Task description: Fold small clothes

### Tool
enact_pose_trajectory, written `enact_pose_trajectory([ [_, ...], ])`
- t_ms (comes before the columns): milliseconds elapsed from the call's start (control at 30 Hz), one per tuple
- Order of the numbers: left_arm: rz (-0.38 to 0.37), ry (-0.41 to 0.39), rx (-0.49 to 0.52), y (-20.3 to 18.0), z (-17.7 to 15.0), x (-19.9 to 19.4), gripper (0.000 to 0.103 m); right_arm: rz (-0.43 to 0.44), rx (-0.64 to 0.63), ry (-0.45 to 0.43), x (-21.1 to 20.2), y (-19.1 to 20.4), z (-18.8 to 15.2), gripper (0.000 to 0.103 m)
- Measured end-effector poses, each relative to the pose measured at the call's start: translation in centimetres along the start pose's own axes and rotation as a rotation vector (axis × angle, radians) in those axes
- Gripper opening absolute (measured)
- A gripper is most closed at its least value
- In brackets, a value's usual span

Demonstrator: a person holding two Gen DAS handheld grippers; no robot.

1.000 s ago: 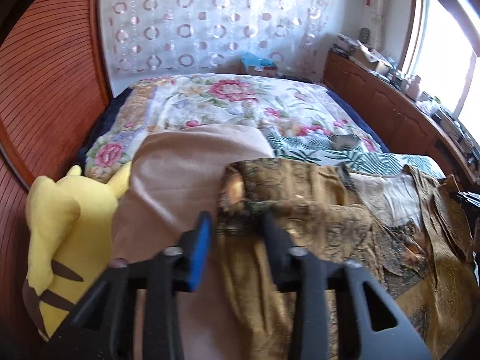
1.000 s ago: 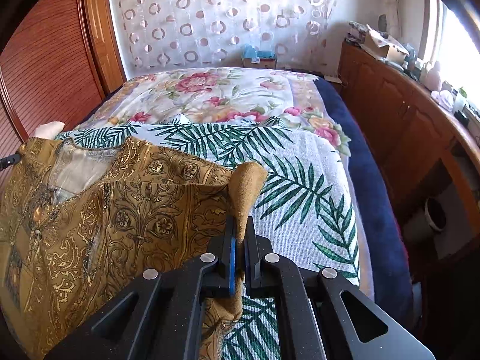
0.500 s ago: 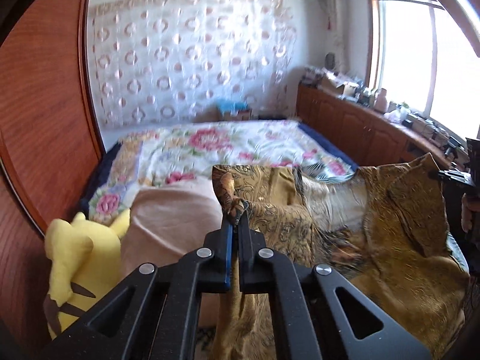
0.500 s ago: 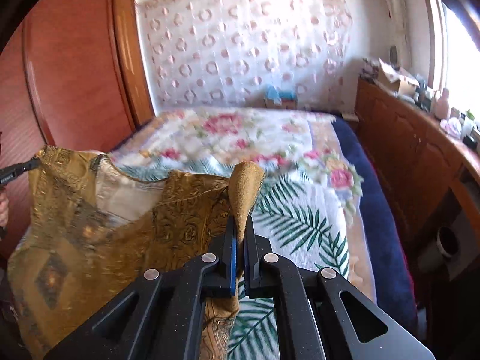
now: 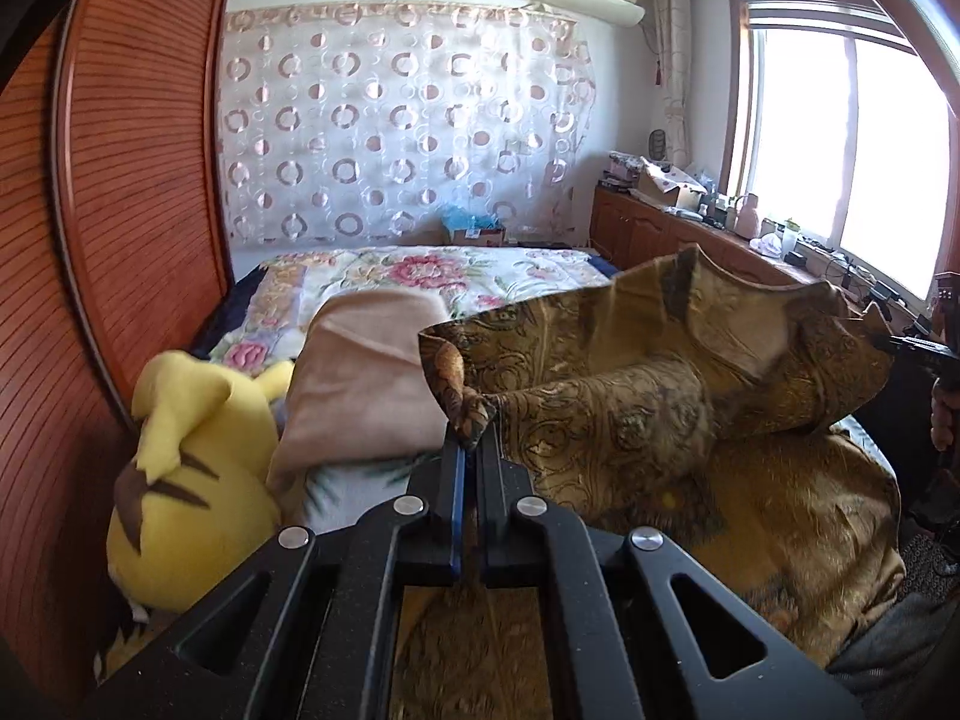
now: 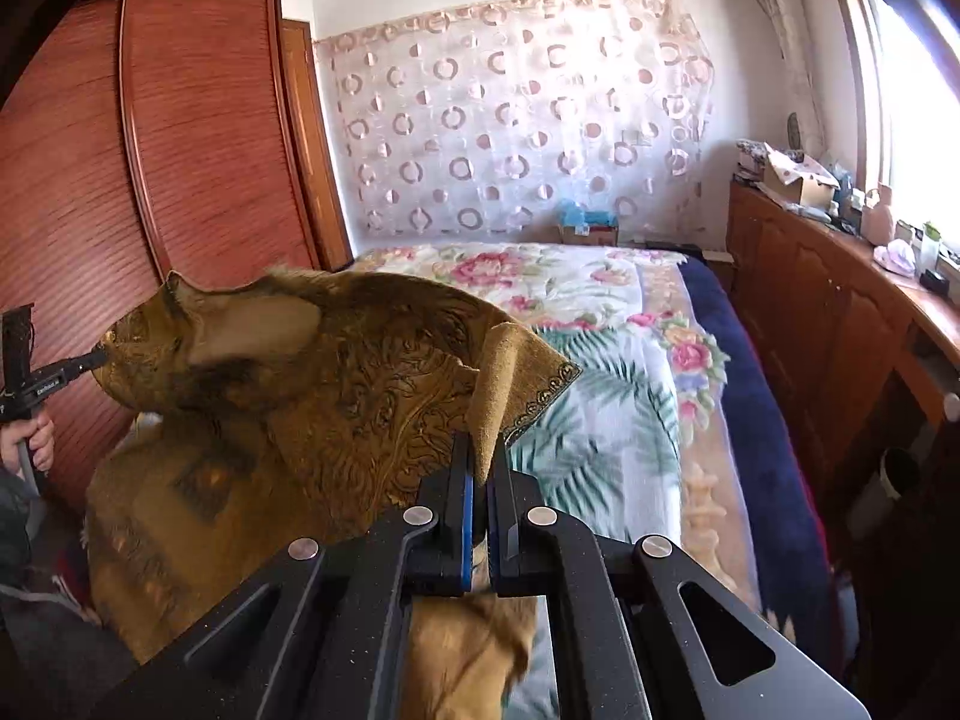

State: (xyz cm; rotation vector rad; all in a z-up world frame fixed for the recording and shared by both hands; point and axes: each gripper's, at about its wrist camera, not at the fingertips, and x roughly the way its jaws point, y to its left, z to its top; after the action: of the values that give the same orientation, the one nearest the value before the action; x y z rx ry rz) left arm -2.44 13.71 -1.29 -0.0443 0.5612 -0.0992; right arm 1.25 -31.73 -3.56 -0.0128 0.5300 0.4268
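A golden-brown patterned garment [image 5: 630, 414] hangs lifted above the bed, its lower part still draped on the bed. My left gripper [image 5: 471, 450] is shut on one top corner of it. My right gripper [image 6: 480, 462] is shut on the other top corner; the garment [image 6: 336, 396] stretches leftward from it. Each gripper shows at the far edge of the other's view: the right gripper [image 5: 918, 348] and the left gripper [image 6: 66, 369], both pinching cloth.
The bed [image 6: 600, 300] carries a floral quilt and a palm-leaf sheet [image 6: 606, 420]. A tan pillow [image 5: 366, 372] and a yellow plush toy [image 5: 192, 468] lie at the left. A wooden wardrobe [image 5: 120, 192] stands left, a cluttered wooden cabinet [image 6: 840, 300] right.
My left gripper closed on the garment's corner. Both grippers then rose, lifting the garment's top edge off the bed.
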Motion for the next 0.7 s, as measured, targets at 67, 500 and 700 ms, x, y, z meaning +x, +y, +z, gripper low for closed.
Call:
enact_pose_trajectory([
  [67, 0.008, 0.015, -0.017, 0.3, -1.2, -0.7, 0.003, 0.003, 0.006, 0.025, -1.2, 0.0, -0.9, 0.003],
  [500, 0.028, 0.025, -0.027, 1.8, -3.7, -2.5, 0.048, -0.008, 0.006, 0.160, -3.0, 0.6, -2.3, 0.019],
  [700, 0.063, -0.021, 0.007, 2.7, -0.6, -1.0, 0.066, -0.074, -0.007, 0.065, -5.2, -0.2, -0.9, 0.046],
])
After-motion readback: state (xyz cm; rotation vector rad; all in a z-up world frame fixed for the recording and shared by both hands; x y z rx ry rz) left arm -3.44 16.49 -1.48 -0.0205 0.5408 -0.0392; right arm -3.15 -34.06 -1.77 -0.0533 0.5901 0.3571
